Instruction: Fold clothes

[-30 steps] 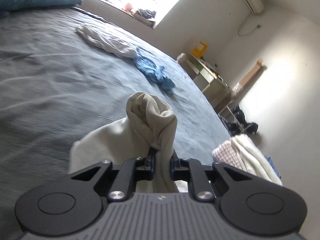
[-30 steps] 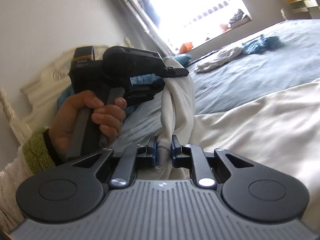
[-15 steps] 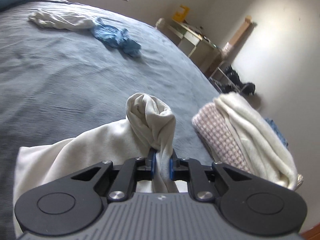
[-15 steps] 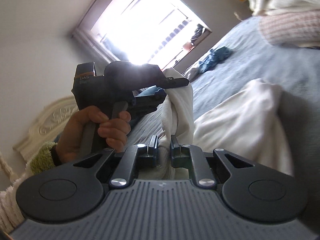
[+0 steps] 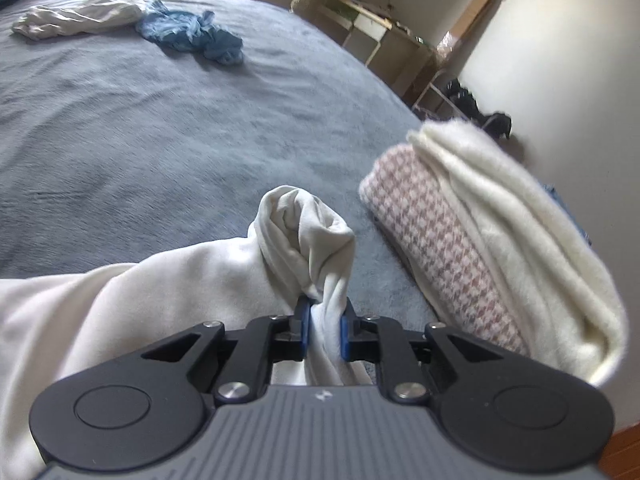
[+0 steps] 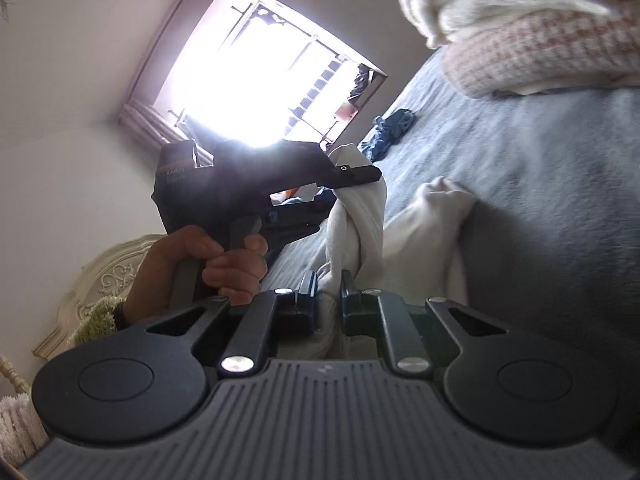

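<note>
Left gripper [image 5: 324,328] jaws opening, cream garment [image 5: 308,248] bunched between

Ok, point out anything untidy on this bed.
Two garments lie crumpled, unfolded, at the far side of the grey bed: a white one and a blue one touching it. The folded stack sits neat by comparison.

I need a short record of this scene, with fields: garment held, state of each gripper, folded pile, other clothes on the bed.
garment held: cream garment, bunched, partly lying on grey bed
left gripper: jaws opening, cloth between them
right gripper: shut on cream garment
folded pile: checked cloth under fluffy white one
other clothes: blue garment, white garment
</note>
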Action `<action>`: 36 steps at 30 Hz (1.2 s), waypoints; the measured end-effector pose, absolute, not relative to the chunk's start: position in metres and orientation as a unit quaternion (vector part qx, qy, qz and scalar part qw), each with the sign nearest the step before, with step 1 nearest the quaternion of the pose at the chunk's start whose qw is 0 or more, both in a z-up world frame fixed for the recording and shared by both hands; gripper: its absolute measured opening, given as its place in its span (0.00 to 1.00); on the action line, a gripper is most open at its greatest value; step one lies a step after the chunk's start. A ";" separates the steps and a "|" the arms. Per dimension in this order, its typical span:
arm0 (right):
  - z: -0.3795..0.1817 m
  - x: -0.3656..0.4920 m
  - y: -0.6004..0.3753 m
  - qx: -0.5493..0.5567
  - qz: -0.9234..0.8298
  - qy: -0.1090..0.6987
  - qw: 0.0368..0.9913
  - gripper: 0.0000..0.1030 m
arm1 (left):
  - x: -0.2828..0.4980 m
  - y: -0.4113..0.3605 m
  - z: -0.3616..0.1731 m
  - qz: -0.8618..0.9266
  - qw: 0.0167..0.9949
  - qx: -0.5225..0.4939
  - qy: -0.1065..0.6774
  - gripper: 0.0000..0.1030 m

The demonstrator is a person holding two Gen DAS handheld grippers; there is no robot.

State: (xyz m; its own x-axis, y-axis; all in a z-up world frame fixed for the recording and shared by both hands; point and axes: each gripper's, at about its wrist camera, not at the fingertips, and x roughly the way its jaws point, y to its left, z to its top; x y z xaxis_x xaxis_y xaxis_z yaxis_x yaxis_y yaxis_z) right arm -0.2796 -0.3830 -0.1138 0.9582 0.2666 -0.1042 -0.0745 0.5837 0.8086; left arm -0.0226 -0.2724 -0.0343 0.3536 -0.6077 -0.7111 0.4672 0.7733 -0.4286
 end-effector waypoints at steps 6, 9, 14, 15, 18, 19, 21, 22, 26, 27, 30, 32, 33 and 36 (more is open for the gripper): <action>-0.140 -0.278 -0.399 0.477 0.068 0.126 0.867 0.09 | -0.022 -0.275 -0.041 -0.354 0.780 -0.101 0.506 0.57; -0.150 -0.279 -0.407 0.503 0.066 0.134 0.851 0.09 | -0.031 -0.250 -0.024 -0.353 0.781 -0.126 0.499 0.57; -0.156 -0.279 -0.411 0.529 0.067 0.141 0.834 0.13 | -0.068 -0.176 0.025 -0.340 0.820 -0.124 0.443 0.68; -0.155 -0.281 -0.411 0.526 0.064 0.143 0.836 0.14 | -0.077 -0.160 0.033 -0.332 0.831 -0.118 0.431 0.71; -0.151 -0.285 -0.409 0.515 0.050 0.153 0.842 0.14 | -0.105 -0.112 0.048 -0.305 0.858 -0.095 0.402 0.74; -0.149 -0.286 -0.409 0.510 0.044 0.156 0.845 0.15 | -0.114 -0.097 0.050 -0.295 0.865 -0.089 0.396 0.76; -0.145 -0.290 -0.409 0.499 0.030 0.162 0.851 0.21 | -0.132 -0.069 0.047 -0.284 0.873 -0.085 0.389 0.79; -0.141 -0.294 -0.409 0.490 0.020 0.164 0.856 0.23 | -0.140 -0.056 0.043 -0.279 0.874 -0.086 0.388 0.81; -0.125 -0.305 -0.412 0.459 -0.014 0.178 0.871 0.40 | -0.165 -0.015 0.008 -0.276 0.862 -0.117 0.408 0.81; -0.121 -0.307 -0.413 0.452 -0.018 0.182 0.873 0.45 | -0.168 -0.008 -0.004 -0.280 0.855 -0.130 0.415 0.81; -0.112 -0.310 -0.410 0.437 -0.016 0.202 0.876 0.49 | -0.170 0.001 -0.037 -0.301 0.831 -0.171 0.435 0.80; -0.107 -0.308 -0.404 0.436 -0.006 0.214 0.874 0.51 | -0.171 0.006 -0.059 -0.315 0.813 -0.198 0.448 0.78; -0.105 -0.307 -0.401 0.436 -0.001 0.220 0.872 0.51 | -0.172 0.005 -0.068 -0.324 0.806 -0.204 0.451 0.77; -0.103 -0.301 -0.388 0.415 0.004 0.245 0.876 0.51 | -0.175 -0.003 -0.089 -0.346 0.794 -0.202 0.458 0.73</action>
